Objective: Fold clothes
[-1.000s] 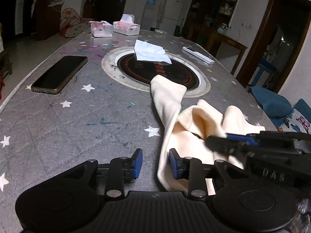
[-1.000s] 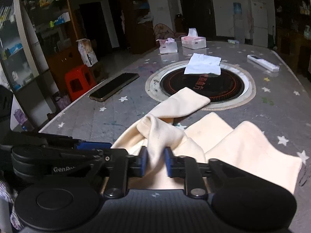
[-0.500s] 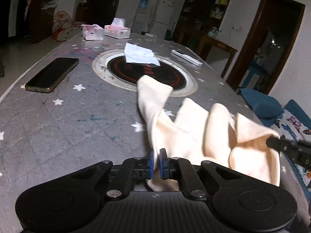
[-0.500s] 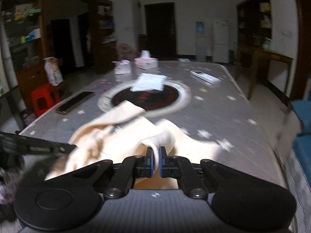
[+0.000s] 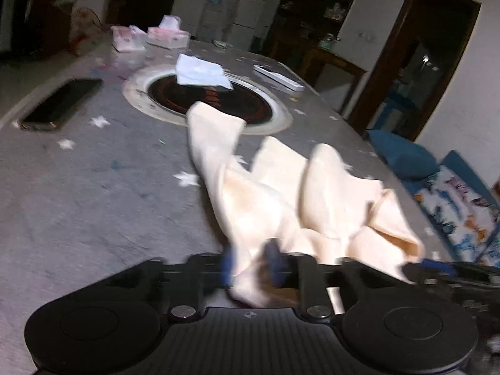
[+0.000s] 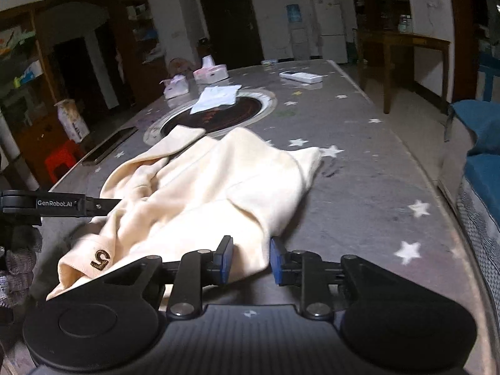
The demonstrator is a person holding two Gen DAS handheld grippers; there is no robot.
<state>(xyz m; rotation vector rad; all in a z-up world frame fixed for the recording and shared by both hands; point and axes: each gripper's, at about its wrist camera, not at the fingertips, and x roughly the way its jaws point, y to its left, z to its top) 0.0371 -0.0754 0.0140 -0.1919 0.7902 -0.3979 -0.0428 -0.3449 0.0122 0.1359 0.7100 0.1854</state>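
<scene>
A cream garment (image 5: 275, 193) lies rumpled on the grey star-patterned table (image 5: 93, 206), one sleeve reaching toward the round hob. Its near edge rises into my left gripper (image 5: 250, 264), whose blurred jaws are opening with the fold still between them. In the right wrist view the garment (image 6: 218, 181) is spread flatter and shows a "5" mark on its near corner. My right gripper (image 6: 251, 259) is low over the near hem. Its jaws are opening, and the hem lies loose between them against the left pad. The left gripper (image 6: 62, 203) shows at the left edge.
A dark phone (image 5: 62, 103) lies at the left. The round hob (image 5: 212, 100) carries a white paper (image 5: 200, 72). Tissue packs (image 5: 168, 34) and a white remote (image 5: 278, 78) sit farther back. Blue cushions (image 6: 481, 125) stand beyond the table's right edge (image 6: 437, 181).
The left gripper closed on the garment's near edge and its jaws now part again. The right gripper swung rightward with a fold, then opened; the garment has settled flatter.
</scene>
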